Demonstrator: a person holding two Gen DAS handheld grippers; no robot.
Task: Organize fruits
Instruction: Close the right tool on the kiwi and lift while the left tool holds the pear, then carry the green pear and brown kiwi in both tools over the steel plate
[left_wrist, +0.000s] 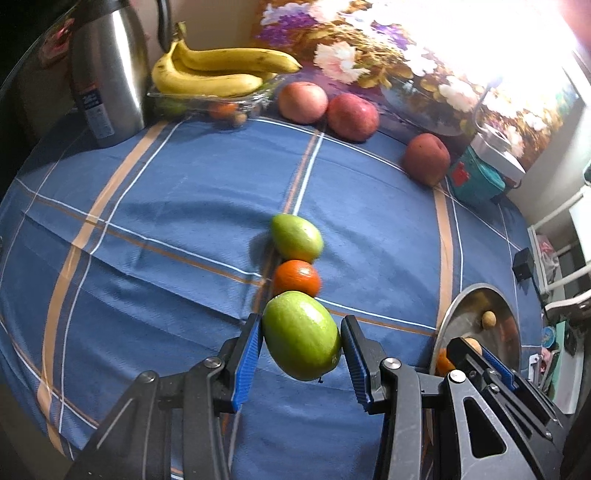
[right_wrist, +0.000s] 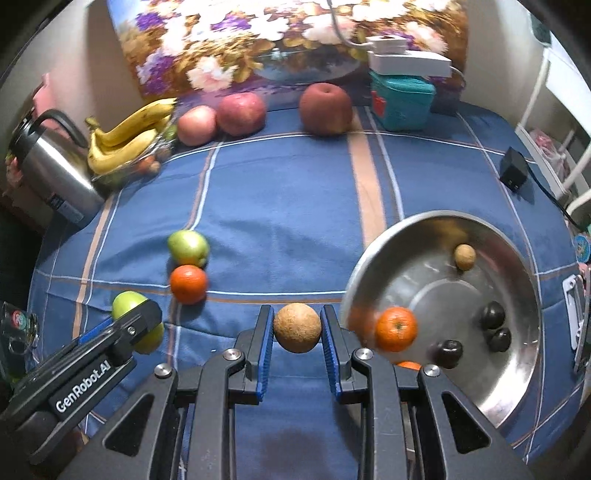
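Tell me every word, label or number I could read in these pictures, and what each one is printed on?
"GenRobot.AI": white letters on the black body of the left gripper, in the right wrist view.
Blue label on the steel thermos: too blurred to read.
Red mark on the teal box: shape only, unreadable.
Round sticker at the table's right edge: too small to read.

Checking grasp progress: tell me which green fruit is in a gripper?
The nearer green fruit, between the left gripper fingers. The other green fruit lies on the cloth beyond the orange.
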